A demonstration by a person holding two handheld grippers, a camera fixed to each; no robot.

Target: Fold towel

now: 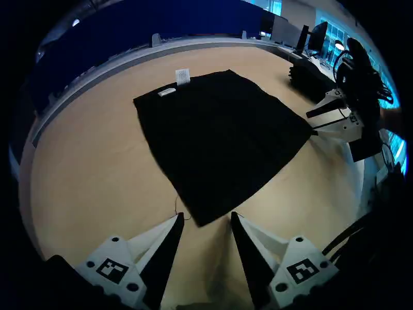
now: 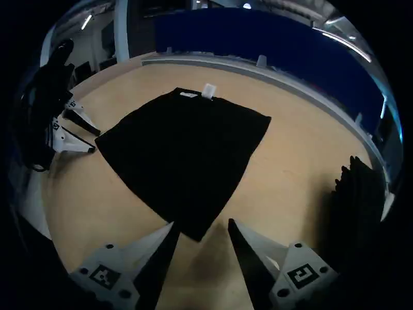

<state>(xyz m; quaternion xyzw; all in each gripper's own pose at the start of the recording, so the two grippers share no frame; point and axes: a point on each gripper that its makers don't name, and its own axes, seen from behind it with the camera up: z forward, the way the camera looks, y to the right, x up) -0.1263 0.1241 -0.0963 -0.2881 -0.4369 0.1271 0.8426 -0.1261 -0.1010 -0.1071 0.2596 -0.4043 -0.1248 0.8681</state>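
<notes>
Matt cloth towel (image 1: 217,139), smooth wood table (image 1: 93,170)

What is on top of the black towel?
A flat white tag and a larger white label at its far edge. The towel lies spread on the tan table; anything beneath is hidden.

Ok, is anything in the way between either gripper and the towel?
Nothing visible. The left gripper and right gripper are both open, each pointing straight at a near corner of the towel on the table.

We see dim overhead light from ceiling strips (image 2: 345,44), soft shadows beneath the jaws, sharp focus, heavily curved edges.
</notes>
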